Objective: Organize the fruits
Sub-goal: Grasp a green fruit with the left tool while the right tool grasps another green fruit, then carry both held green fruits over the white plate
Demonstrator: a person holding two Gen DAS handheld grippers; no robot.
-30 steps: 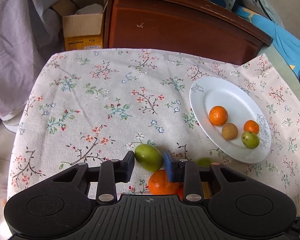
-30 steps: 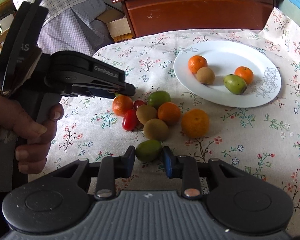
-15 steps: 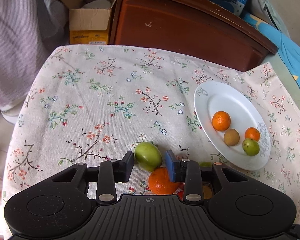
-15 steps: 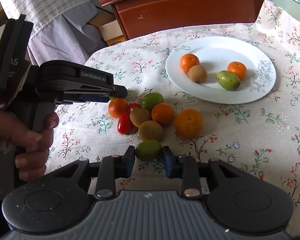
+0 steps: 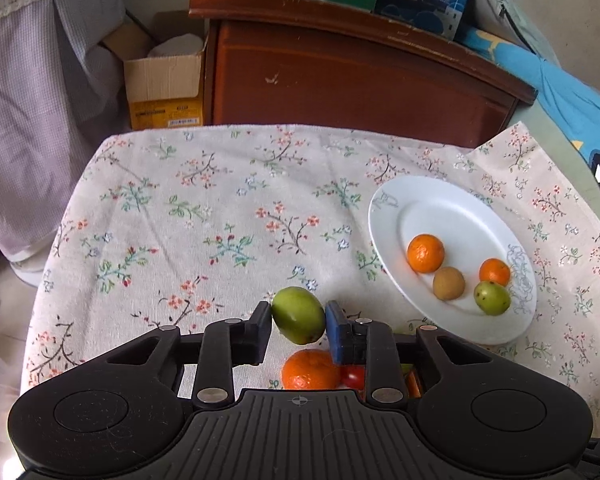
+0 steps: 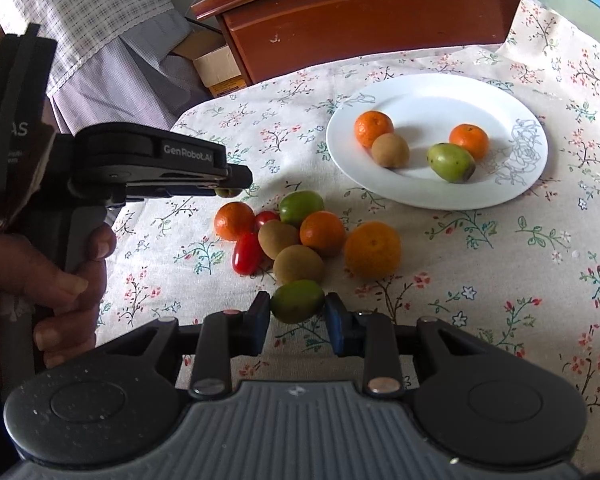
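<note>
L gripper [image 5: 298, 316], jaws just closing, clamps a small green oval fruit [image 5: 298, 314] left of the round white plate [image 5: 416, 208] w/ 4 fruits, while R gripper [image 6: 297, 306] pinches another green fruit [image 6: 297, 301] below-left of it.

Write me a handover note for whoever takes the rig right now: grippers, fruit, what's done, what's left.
Left hand-held gripper: its jaws have just been closing and are shut on a green fruit, held above the cloth.
Right hand-held gripper: shut on another green fruit.
Done: plate holds two oranges, a kiwi and a green fruit.
Left: carry both held fruits to the plate, then clear the pile on the cloth: oranges, kiwis, cherry tomatoes, one green fruit.
</note>
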